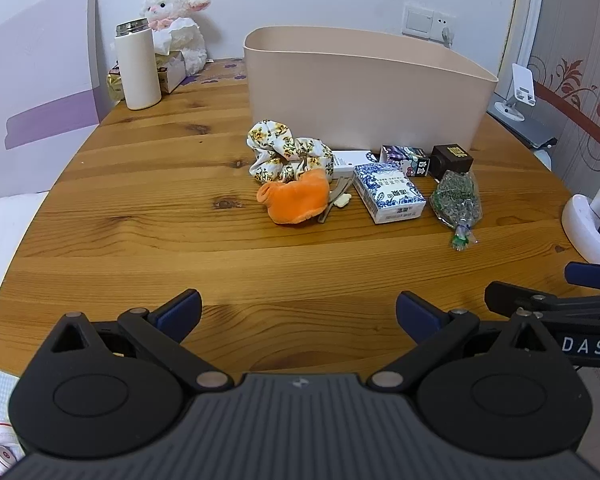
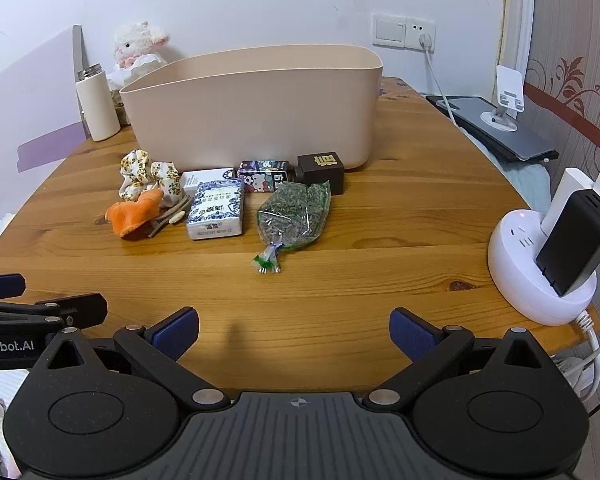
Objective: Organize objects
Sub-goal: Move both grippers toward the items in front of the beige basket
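Note:
A beige bin [image 1: 364,92] [image 2: 256,108] stands at the back of the wooden table [image 1: 140,216]. In front of it lie a floral scrunchie [image 1: 284,152] [image 2: 148,172], an orange plush piece [image 1: 294,198] [image 2: 134,214], a blue-white box [image 1: 388,192] [image 2: 216,210], a bag of dried herbs [image 1: 458,200] [image 2: 296,212], a cartoon box [image 1: 406,158] [image 2: 262,176], a dark cube box [image 1: 452,158] [image 2: 322,170] and a white box [image 1: 350,162] [image 2: 204,178]. My left gripper [image 1: 299,314] and right gripper [image 2: 294,330] are both open and empty, near the table's front edge.
A white flask [image 1: 137,66] [image 2: 97,104], a plush lamb [image 1: 180,20] [image 2: 138,48] and tissue boxes stand at the back left. A white power hub with chargers [image 2: 548,264] sits at the right edge. A phone stand [image 2: 506,96] and laptop [image 2: 500,128] lie beyond.

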Demonstrator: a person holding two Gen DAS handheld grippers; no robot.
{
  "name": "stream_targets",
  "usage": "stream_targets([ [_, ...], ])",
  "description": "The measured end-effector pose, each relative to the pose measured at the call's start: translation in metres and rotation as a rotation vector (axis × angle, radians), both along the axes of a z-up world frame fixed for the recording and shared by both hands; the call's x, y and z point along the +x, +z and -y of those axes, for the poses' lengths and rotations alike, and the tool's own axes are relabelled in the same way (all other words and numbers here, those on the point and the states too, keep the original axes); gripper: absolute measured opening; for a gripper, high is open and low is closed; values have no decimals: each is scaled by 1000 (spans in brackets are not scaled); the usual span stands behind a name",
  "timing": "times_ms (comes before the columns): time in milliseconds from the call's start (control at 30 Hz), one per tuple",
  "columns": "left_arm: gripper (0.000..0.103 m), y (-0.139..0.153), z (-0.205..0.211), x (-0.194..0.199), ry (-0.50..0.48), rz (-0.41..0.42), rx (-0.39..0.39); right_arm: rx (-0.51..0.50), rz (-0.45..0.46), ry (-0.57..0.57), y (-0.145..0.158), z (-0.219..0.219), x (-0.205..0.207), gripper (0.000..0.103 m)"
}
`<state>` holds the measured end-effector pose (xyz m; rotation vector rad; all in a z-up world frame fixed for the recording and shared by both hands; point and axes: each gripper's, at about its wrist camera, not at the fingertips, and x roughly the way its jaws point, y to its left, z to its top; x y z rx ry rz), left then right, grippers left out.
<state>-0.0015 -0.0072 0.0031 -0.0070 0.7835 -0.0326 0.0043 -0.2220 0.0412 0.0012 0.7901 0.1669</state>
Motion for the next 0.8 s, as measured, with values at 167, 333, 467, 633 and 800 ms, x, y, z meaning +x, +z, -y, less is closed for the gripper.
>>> stream_targets([
  [167,103,2,-1,0,1,4,-6,-7,5,-3,1,-2,1,103],
  [333,103,3,0,2,-16,1,-17,-24,8,-7,3,-4,5,103],
  [467,103,4,0,6,-19,4,-12,-26,5,-7,3,-5,9,103],
  [633,103,6,-1,16,-19,1,-7,-20,1,-7,4,-7,18,103],
  [800,103,10,0,30,-23,5,15,-37,12,-17,7,-10,28,103],
])
